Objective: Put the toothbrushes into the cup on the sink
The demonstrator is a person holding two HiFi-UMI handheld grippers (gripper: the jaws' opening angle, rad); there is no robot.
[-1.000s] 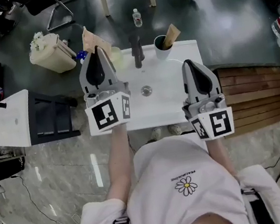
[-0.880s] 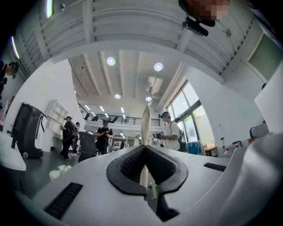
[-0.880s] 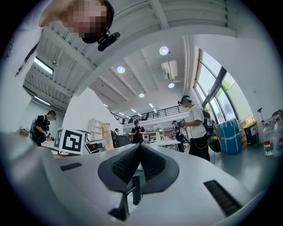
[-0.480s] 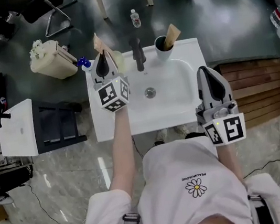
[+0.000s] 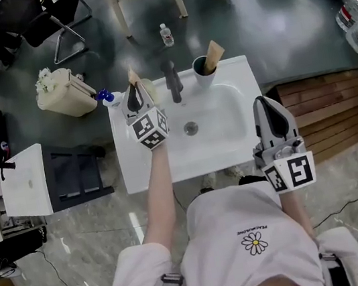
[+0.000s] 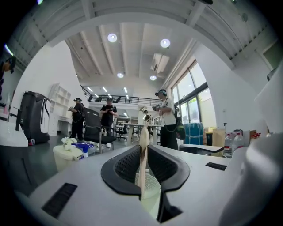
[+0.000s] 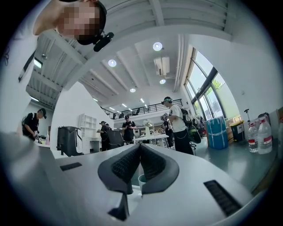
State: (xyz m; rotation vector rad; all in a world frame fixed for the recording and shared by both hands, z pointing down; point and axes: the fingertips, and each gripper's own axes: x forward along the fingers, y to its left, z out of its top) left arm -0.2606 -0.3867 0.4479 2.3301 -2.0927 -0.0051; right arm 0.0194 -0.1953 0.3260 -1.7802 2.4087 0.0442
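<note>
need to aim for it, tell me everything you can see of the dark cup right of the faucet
The cup is round, pale outside and dark inside, material unclear. It stands upright on the back ledge of the sink, just right of the faucet. A tan flat piece pokes out, leaning right. Nothing else touches it.

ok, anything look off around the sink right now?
Nothing spilled or broken. Only oddity: a water bottle stands on the floor behind the sink. Left tongs, just opening, have a pale stick upright between them.
</note>
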